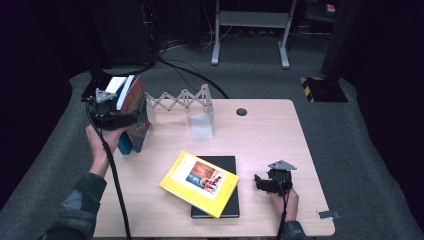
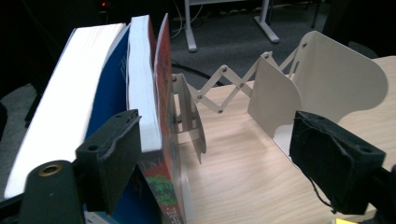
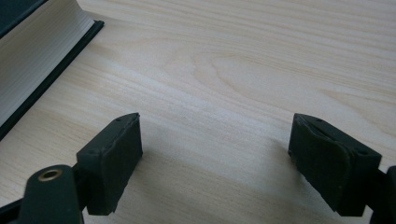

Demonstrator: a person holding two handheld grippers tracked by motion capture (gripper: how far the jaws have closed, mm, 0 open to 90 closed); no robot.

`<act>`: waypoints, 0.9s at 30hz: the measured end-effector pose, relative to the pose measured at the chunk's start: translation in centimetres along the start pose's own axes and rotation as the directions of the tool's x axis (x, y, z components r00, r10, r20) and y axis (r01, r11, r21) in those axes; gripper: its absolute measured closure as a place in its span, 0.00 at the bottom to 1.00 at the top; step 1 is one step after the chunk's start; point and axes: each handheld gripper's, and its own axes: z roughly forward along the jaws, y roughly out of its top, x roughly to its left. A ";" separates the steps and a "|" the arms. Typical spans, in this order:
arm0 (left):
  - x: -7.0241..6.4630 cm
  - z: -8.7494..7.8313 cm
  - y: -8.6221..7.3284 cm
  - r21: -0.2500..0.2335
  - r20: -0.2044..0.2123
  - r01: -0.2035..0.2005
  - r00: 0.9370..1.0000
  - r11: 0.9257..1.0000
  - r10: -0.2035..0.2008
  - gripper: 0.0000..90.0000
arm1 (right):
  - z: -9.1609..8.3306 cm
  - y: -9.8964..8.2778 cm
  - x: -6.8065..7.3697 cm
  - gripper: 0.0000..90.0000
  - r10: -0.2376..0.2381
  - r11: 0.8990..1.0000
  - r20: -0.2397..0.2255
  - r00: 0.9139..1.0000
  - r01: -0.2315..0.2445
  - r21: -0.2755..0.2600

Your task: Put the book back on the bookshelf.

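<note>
Two books stand upright at the table's far left: a red-covered book (image 1: 138,107) (image 2: 163,116) and a blue book (image 1: 125,145) (image 2: 109,93) behind it. My left gripper (image 1: 120,117) (image 2: 219,163) is open beside them; one jaw lies against the red book's page edge and the other stands far off over bare table. A white accordion book rack (image 1: 182,100) (image 2: 233,86) stretches right from the books. A yellow book (image 1: 200,182) lies on a black book (image 1: 230,200) (image 3: 32,56) near the front. My right gripper (image 1: 261,182) (image 3: 217,163) is open just right of them, with nothing between its jaws.
The rack's white end plate (image 1: 201,127) (image 2: 341,84) stands mid-table. A cable hole (image 1: 241,111) sits at the back of the table (image 1: 280,145), and a small metal clip (image 1: 327,214) lies at the front right corner. Cables and a metal frame (image 1: 250,30) are on the floor behind.
</note>
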 end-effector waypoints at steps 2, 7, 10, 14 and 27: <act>-0.2 -0.3 -0.4 0.000 0.008 -0.005 1.000 1.000 0.005 0.17 | 0.0 0.0 0.0 0.19 0.000 1.000 0.001 1.000 0.000 0.001; -0.5 -1.2 -1.3 -0.022 0.006 -0.017 1.000 1.000 0.017 0.15 | 0.0 0.0 0.0 0.19 0.001 1.000 0.002 1.000 -0.001 0.003; -0.7 -1.6 -1.8 -0.028 0.018 -0.018 1.000 0.999 0.018 0.15 | 0.0 0.0 0.0 0.19 0.002 1.000 0.002 1.000 -0.002 0.004; -1.1 -1.8 -3.1 -0.024 0.038 -0.017 0.999 1.000 0.018 0.15 | -0.1 0.0 0.0 0.19 0.004 1.000 0.000 1.000 -0.004 0.005; -1.7 0.0 -8.9 0.095 0.106 0.002 0.994 0.995 -0.013 0.09 | -0.2 0.2 -0.1 0.16 0.008 1.000 -0.014 1.000 -0.007 0.029</act>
